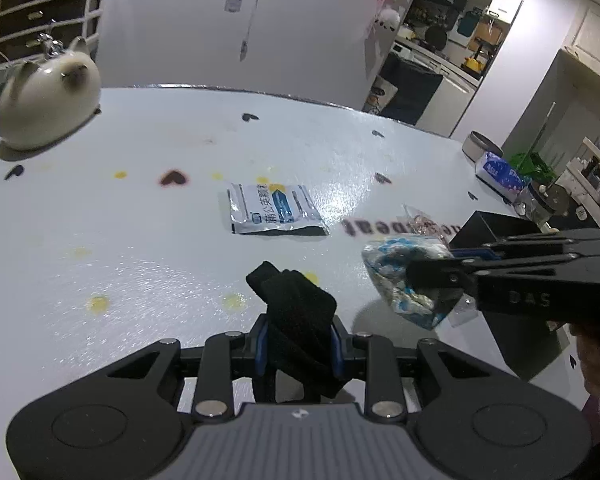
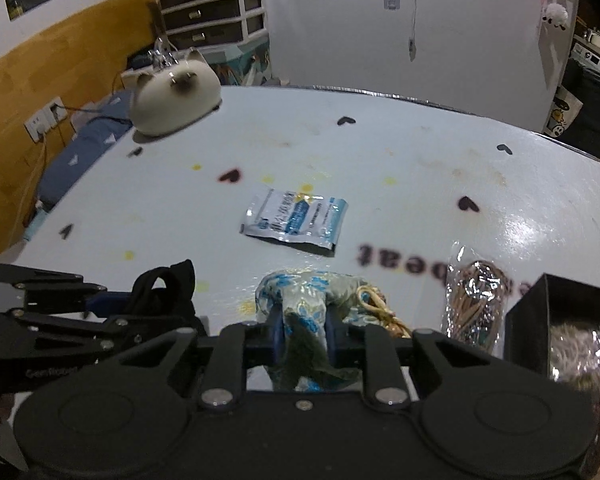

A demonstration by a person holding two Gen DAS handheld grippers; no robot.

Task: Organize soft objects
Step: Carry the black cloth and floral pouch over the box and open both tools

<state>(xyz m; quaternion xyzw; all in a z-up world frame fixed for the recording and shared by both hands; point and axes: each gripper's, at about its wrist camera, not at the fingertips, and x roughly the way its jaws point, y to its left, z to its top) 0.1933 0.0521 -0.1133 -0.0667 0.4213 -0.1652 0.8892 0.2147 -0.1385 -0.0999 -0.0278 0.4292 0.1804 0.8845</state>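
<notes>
Left gripper (image 1: 299, 346), low centre of its own view: fingers pinching a black cloth (image 1: 296, 320), which sticks up toward 12 o'clock above the table (image 1: 140, 240). In the right wrist view the same gripper (image 2: 112, 312) enters from 9 o'clock with the black cloth (image 2: 168, 292) bunched at its tip.

Right gripper (image 2: 302, 338): clamped on a blue-and-white patterned pouch (image 2: 308, 292), fabric squeezed between the blue pads (image 2: 278, 336); a gold cord (image 2: 376, 308) trails at its 3 o'clock side. From the left wrist view it (image 1: 432, 280) reaches in from 3 o'clock, pouch (image 1: 396, 276) held above the tabletop.

On the table: foil sachet (image 1: 274, 210) lying flat near centre, at 12 o'clock from both grippers. Cat-shaped figure (image 1: 48, 104) far at 10 o'clock. Clear wrapped packet (image 2: 476, 304) just beside a black box (image 2: 528, 320) at 3 o'clock, something shiny inside the box.
</notes>
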